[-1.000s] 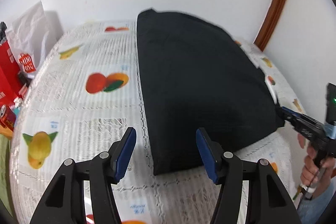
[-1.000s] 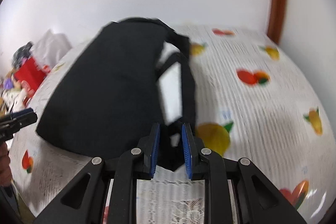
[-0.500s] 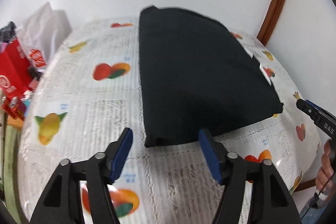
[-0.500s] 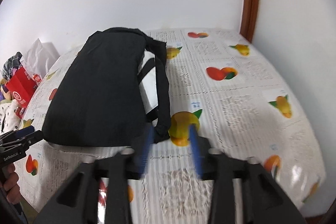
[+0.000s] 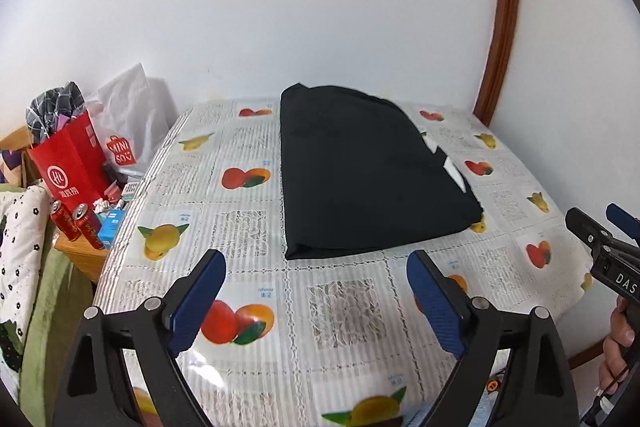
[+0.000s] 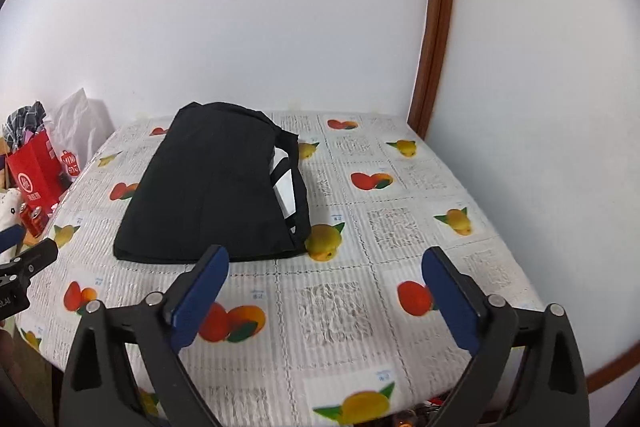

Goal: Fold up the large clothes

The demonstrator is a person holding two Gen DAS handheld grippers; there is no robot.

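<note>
A black garment (image 5: 360,171) lies folded into a flat rectangle on the table with the fruit-print cloth (image 5: 248,267); it also shows in the right wrist view (image 6: 216,191), with white stripes at its right edge. My left gripper (image 5: 316,283) is open and empty, held back above the table's near side, short of the garment. My right gripper (image 6: 326,279) is open and empty, also held back from the garment's near edge. Each gripper shows at the edge of the other's view.
A red paper bag (image 5: 68,163), a white plastic bag (image 5: 132,123) and red cans (image 5: 76,223) stand left of the table on a low wooden stand. White walls close the back and right, with a brown door frame (image 5: 500,27).
My right gripper has let go of the garment's corner and opened. Both grippers have pulled back and up from the garment, which now lies flat and still.
</note>
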